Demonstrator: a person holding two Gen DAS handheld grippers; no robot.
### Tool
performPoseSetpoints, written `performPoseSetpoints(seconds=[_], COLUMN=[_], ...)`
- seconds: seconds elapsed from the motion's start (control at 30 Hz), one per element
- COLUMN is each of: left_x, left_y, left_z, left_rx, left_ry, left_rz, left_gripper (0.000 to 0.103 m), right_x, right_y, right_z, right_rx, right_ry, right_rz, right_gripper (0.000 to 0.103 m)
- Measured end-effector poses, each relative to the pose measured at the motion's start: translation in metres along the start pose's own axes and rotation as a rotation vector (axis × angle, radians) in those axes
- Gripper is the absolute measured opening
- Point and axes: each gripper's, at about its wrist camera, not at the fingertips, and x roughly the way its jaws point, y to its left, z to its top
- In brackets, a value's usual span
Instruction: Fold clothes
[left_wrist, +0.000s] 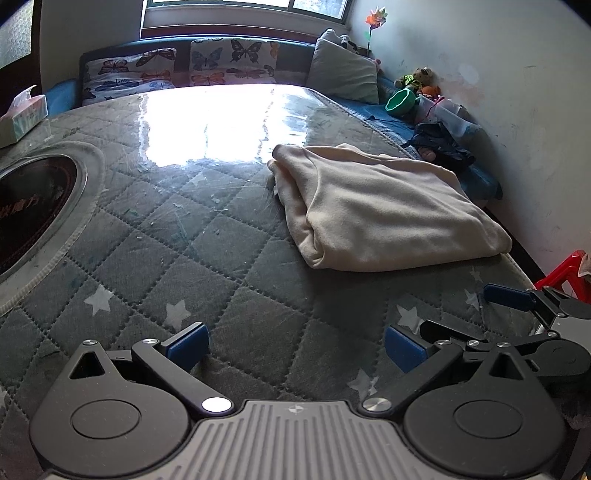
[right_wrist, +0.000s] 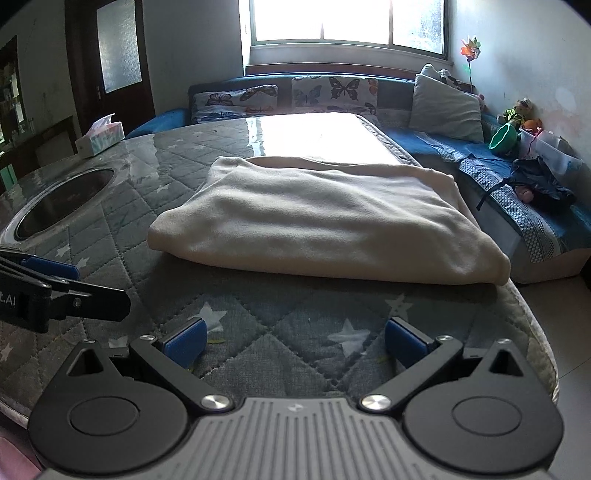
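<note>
A cream garment (left_wrist: 384, 206) lies folded into a thick rectangle on the quilted grey table cover (left_wrist: 221, 258). In the right wrist view the cream garment (right_wrist: 325, 221) lies straight ahead, a little beyond the fingers. My left gripper (left_wrist: 295, 345) is open and empty, low over the cover, with the garment ahead and to the right. My right gripper (right_wrist: 295, 338) is open and empty near the table's front edge. The right gripper shows at the left view's right edge (left_wrist: 517, 299). The left gripper shows at the right view's left edge (right_wrist: 48, 280).
A round dark inset (left_wrist: 33, 206) sits in the table at the left. A tissue box (right_wrist: 99, 138) stands at the far left. A blue sofa (right_wrist: 517, 177) with pillows, a green bowl (right_wrist: 503, 137), toys and dark clothing (right_wrist: 543, 181) runs along the right wall. A red stool (left_wrist: 565, 273) stands at the right.
</note>
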Motion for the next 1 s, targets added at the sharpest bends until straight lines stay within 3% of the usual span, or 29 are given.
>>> performPoseSetpoints(seconds=[0.67,1.0], left_x=[0.003,0.006], left_y=[0.001,-0.009], left_z=[0.009,0.009], left_rx=[-0.042,0.017], left_ry=[0.048,0.069], left_rz=[0.007,0.052], left_gripper=[0.103,0.103], right_x=[0.002,0.002], right_y=[-0.001,-0.002], right_z=[0.005,0.006], right_rx=[-0.008,-0.011], right_ry=[0.028,0.036], right_rz=[0.007,0.01], right_gripper=[0.103,0.103])
